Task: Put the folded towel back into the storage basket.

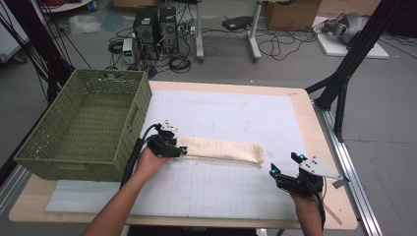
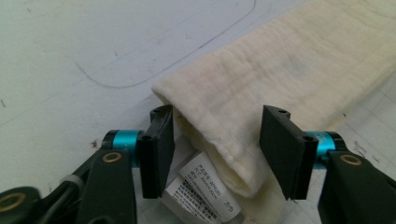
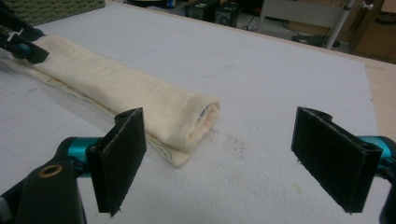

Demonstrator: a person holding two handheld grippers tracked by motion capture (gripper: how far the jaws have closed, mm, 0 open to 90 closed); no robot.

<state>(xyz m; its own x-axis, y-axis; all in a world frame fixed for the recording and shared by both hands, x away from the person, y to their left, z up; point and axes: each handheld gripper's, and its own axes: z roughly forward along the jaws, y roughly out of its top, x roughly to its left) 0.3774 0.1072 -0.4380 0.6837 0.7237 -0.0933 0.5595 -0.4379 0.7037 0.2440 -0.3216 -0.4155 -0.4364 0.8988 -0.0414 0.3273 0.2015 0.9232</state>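
Cloth roll on a gridded white mat, one gripper at each end.

Basket (image 1: 83, 123), green and woven, sits at the table's far-left, its near corner hanging past the edge; beside it the left gripper (image 1: 183, 150) stands at the left end of the rolled cream cloth (image 1: 221, 150), jaws spread to either side of that end without pinching it (in the left gripper view a printed label (image 2: 205, 191) pokes out beneath the fold, its text too small to read). The cloth lies across the mat (image 1: 221, 187) near the middle. Right of it, apart from the cloth's right end, the right gripper (image 1: 284, 164) rests with jaws wide and empty; its hand is cut off by the bottom edge.
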